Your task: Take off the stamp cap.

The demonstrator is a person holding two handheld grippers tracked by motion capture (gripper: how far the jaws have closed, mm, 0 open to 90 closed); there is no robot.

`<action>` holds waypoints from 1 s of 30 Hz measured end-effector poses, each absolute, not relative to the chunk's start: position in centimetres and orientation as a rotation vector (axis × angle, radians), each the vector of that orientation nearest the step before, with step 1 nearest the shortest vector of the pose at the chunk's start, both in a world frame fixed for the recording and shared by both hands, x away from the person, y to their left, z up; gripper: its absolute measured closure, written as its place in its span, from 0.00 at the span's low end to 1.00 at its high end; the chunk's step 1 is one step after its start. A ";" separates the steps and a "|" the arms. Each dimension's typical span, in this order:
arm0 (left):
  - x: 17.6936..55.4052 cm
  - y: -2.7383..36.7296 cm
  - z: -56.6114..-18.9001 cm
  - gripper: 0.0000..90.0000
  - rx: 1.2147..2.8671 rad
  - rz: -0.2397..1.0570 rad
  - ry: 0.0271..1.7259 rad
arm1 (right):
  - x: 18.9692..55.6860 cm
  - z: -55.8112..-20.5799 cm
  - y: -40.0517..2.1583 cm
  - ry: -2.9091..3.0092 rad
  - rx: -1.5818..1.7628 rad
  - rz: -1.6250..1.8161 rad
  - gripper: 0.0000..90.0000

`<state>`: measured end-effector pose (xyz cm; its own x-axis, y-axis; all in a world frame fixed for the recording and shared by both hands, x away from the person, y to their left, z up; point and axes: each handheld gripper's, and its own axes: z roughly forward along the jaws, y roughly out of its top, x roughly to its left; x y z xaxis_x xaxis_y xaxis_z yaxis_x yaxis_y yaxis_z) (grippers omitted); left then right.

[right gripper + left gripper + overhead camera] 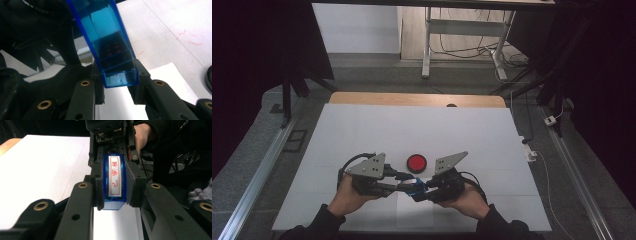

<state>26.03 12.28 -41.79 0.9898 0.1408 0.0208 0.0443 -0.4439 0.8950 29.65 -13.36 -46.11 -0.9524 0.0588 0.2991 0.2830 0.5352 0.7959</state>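
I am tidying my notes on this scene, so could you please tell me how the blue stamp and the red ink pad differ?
The blue stamp is a clear rectangular box; the red ink pad is a round disc. The stamp is gripped above the table by the left gripper and right gripper; the pad lies untouched on the white sheet.

Left gripper view: the left gripper (114, 188) has its two black jaws clamped on a blue translucent stamp (114, 182), one pad pressed against each long side. The stamp lies lengthwise along the jaws, its white label facing up and bearing red characters inside a red border. At the far end of the stamp the right gripper (113, 155) meets it head-on, its black linkage arms set to either side; whether those jaws press on the stamp cannot be told here. A hand (141, 133) grips that far gripper from behind. Beneath lies a white table surface (45, 162), with a strip of wooden edge (7, 143) at far left
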 end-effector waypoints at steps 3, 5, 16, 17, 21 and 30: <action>26.1 12.4 -41.8 0.79 2.026 0.108 0.143 | 29.6 -46.1 -13.4 -2.548 -0.276 -1.390 0.77; 26.1 12.5 -41.7 0.79 2.024 0.099 0.156 | 29.5 -46.1 -13.4 -2.573 -0.266 -1.390 0.77; 26.1 13.0 -41.4 0.79 2.016 0.103 0.237 | 29.1 -46.0 -13.5 -2.687 -0.299 -1.384 0.77; 26.1 13.1 -41.4 0.79 2.017 0.107 0.246 | 29.1 -46.0 -13.5 -2.694 -0.308 -1.383 0.77; 26.1 13.3 -41.4 0.79 2.020 0.106 0.273 | 29.1 -45.9 -13.7 -2.720 -0.331 -1.383 0.77; 26.1 13.5 -41.6 0.79 2.034 0.117 0.326 | 28.9 -45.7 -14.4 -2.766 -0.356 -1.393 0.77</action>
